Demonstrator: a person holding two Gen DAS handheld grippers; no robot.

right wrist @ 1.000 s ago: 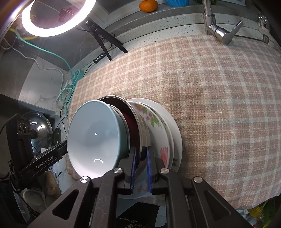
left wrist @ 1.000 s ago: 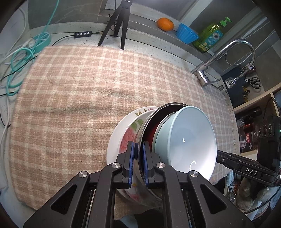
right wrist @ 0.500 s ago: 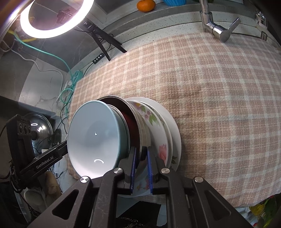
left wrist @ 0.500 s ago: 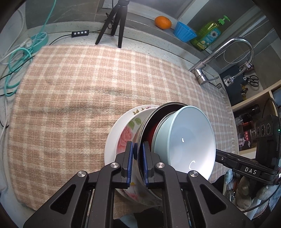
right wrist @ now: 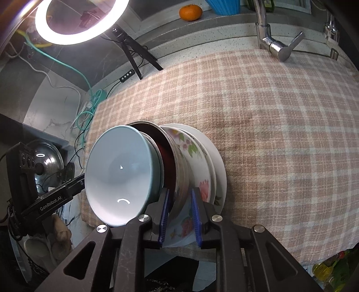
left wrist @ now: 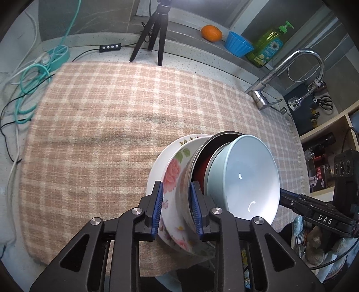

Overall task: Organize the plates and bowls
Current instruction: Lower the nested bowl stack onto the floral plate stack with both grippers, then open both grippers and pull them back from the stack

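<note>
A stack of dishes sits on the checked cloth (left wrist: 101, 134): a white plate (left wrist: 157, 166) at the bottom, a floral plate (left wrist: 172, 173), a steel bowl (left wrist: 186, 179) with a dark red inside, and a pale blue bowl (left wrist: 246, 179) on top. My left gripper (left wrist: 176, 206) is open, its pads standing off either side of the floral plate and steel bowl rim. My right gripper (right wrist: 179, 211) is open too, its pads astride the steel bowl (right wrist: 179, 175) rim at the other side. The blue bowl (right wrist: 119, 175) and floral plate (right wrist: 190, 148) show there as well.
A tripod (left wrist: 152, 33), an orange (left wrist: 211, 33), a blue cup (left wrist: 237, 46) and a green soap bottle (left wrist: 269, 47) stand at the back ledge. A tap (left wrist: 280, 74) rises at the right. Cables (left wrist: 33, 85) lie left of the cloth. A ring light (right wrist: 78, 20) glows.
Both grippers have opened: their pads, shut on the dish rims half a second ago, now stand apart. The stack stays on the cloth.
</note>
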